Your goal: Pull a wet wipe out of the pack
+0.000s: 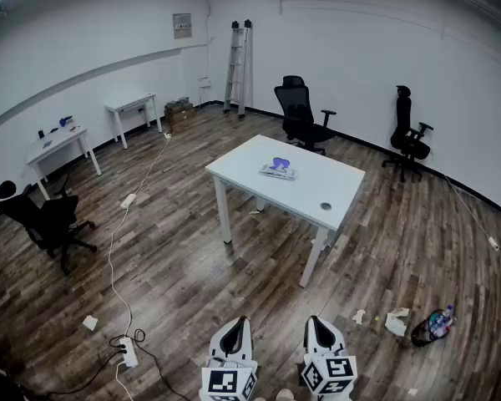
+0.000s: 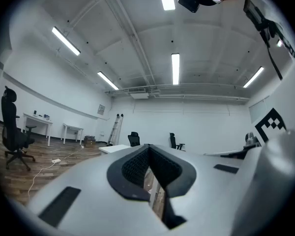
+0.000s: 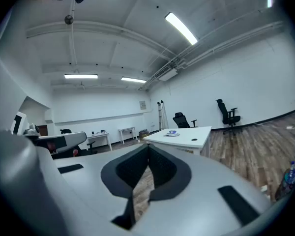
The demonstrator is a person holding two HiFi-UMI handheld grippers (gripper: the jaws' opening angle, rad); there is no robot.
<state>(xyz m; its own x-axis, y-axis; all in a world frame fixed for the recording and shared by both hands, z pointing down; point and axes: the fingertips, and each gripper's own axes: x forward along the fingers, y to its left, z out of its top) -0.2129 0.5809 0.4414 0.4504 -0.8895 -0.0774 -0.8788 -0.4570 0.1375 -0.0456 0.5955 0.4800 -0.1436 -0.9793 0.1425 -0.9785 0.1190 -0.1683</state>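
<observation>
Approaching squarely is advised; flat blue-and-white wet-wipe pack [image 1: 278, 170] lies on the white rectangular desk [image 1: 342, 182], well off; left tongs [image 1: 240, 322] and right tongs [image 1: 316, 322] closed, empty.

Ceiling strip lights [image 2: 175, 69] give bright, even light. The wood floor [image 1: 175, 249] shows a pale sheen and the table [image 1: 317, 182] casts only a faint shadow. The tubes burn out to pure white. All views bulge fisheye-fashion, with black corners in both gripper views. The near shells of the left gripper [image 2: 148, 147] and right gripper [image 3: 148, 148] look soft, probably out of focus.
</observation>
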